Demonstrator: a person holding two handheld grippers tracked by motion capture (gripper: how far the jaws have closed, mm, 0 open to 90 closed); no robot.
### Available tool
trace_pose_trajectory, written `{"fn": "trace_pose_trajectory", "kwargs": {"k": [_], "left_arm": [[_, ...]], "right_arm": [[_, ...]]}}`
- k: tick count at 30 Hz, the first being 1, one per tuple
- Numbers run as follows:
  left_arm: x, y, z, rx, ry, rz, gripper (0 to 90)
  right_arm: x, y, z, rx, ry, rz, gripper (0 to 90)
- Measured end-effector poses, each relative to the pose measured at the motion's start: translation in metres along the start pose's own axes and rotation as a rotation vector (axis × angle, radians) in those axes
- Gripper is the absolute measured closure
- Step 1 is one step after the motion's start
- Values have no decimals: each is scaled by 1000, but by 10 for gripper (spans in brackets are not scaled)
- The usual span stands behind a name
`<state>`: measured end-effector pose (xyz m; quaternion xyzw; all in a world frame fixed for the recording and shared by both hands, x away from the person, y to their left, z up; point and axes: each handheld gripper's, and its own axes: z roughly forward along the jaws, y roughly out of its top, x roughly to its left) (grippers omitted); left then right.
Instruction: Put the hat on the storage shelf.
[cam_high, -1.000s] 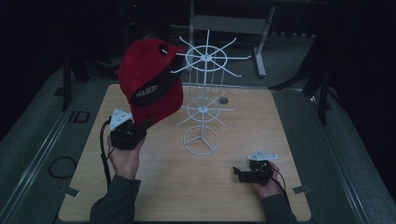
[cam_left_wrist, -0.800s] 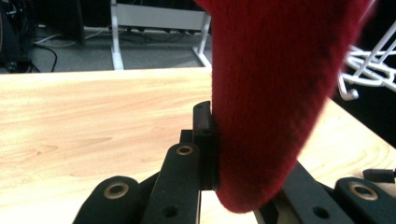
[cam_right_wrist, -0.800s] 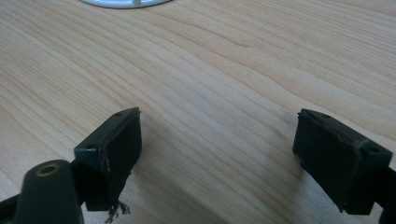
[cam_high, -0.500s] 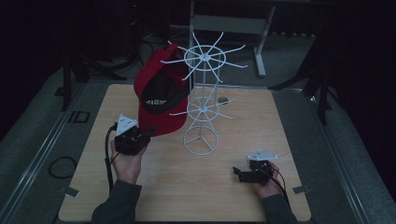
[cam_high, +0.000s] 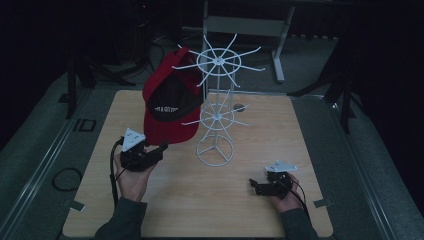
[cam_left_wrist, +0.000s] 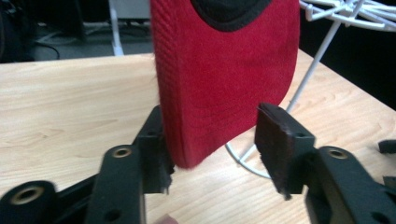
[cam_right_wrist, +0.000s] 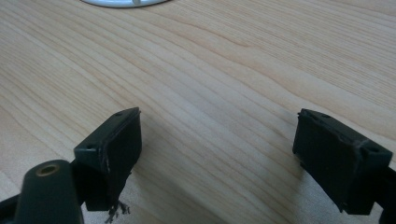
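Cap (cam_high: 170, 107): in the high view one red cap hangs from an upper arm of the one white rack (cam_high: 216, 107), brim down, so its weight is likely on the rack. The left gripper (cam_high: 161, 150) sits just below the brim, and its jaws have just been opening. The right gripper (cam_high: 256, 185) waits on the table (cam_high: 320, 150), well apart.

In the left gripper view the cap's brim (cam_left_wrist: 224, 84) lies between the jaws, close against the left pad, clear of the right one: released.

In the right gripper view two jaws stand wide over bare wood.
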<state>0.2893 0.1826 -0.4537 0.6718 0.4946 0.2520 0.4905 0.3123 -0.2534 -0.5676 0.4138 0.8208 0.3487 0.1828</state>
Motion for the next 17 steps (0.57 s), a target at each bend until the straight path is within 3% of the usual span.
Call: {"fn": "trace_pose_trajectory", "kwargs": {"k": [4,12,17], "left_arm": [[3,-1,-2,-9,4,8,410],[10,-3,-2,-14,11,-15,332],[11,-4,-6,-62,0,-3,331]], "right_arm": [[0,0,0,-1,-1,1,153],[0,0,0,-1,-1,1,153],[0,0,0,-1,-1,2,153]]}}
